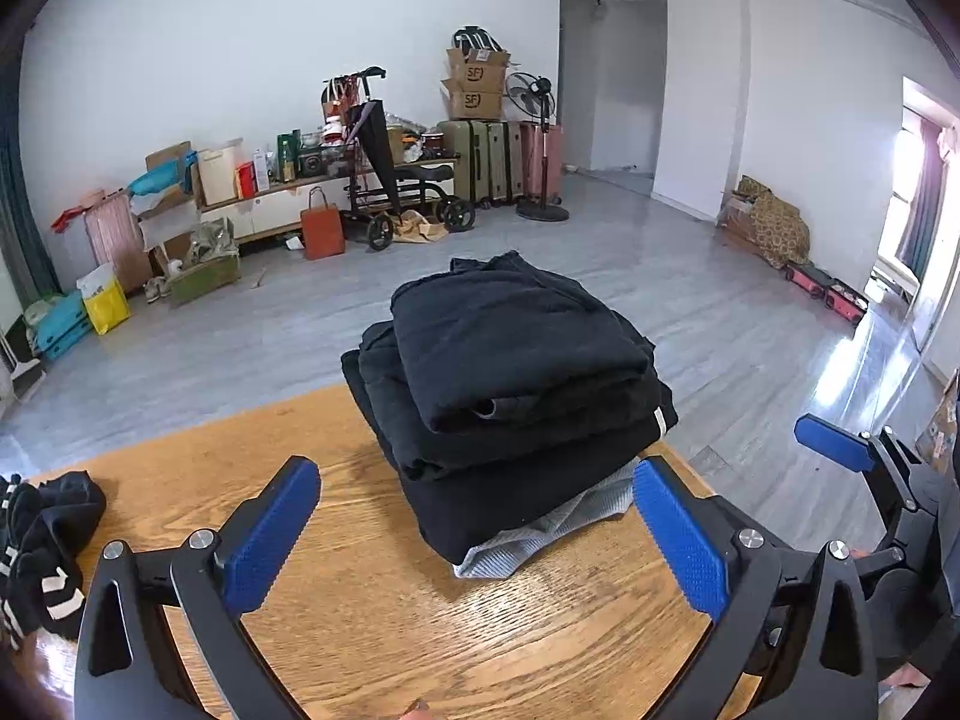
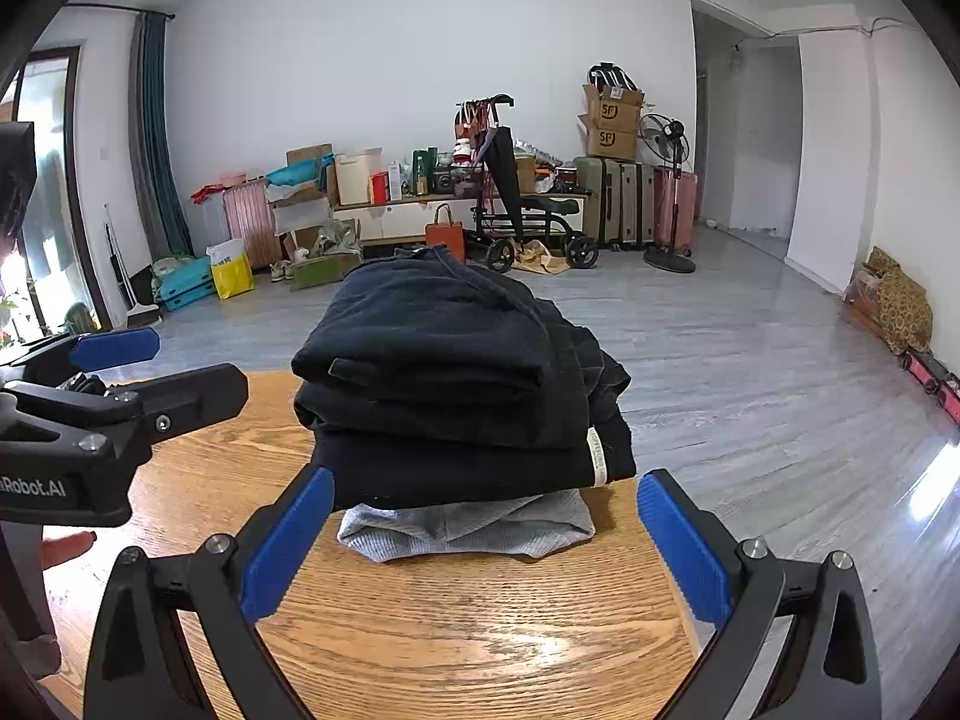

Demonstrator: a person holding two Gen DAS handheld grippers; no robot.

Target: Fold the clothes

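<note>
A stack of folded black clothes (image 1: 510, 372) rests on a folded grey knit garment (image 1: 540, 534) at the far edge of the round wooden table (image 1: 360, 612). My left gripper (image 1: 474, 474) is open, its blue pads either side of the stack's near corner and pressing on nothing. An unfolded black garment with white stripes (image 1: 42, 558) lies at the table's left. In the right wrist view the same stack (image 2: 456, 372) sits on the grey garment (image 2: 468, 528), and my right gripper (image 2: 486, 483) is open around its near side. The left gripper (image 2: 198, 363) shows there at the left, jaws apart.
The table (image 2: 480, 618) ends just behind the stack, with grey floor (image 2: 750, 360) beyond. Suitcases (image 2: 624, 204), cardboard boxes (image 2: 612, 120), a standing fan (image 2: 669, 192) and a wheeled walker (image 2: 528, 222) line the far wall. A person's fingertip (image 2: 69, 543) shows at the left.
</note>
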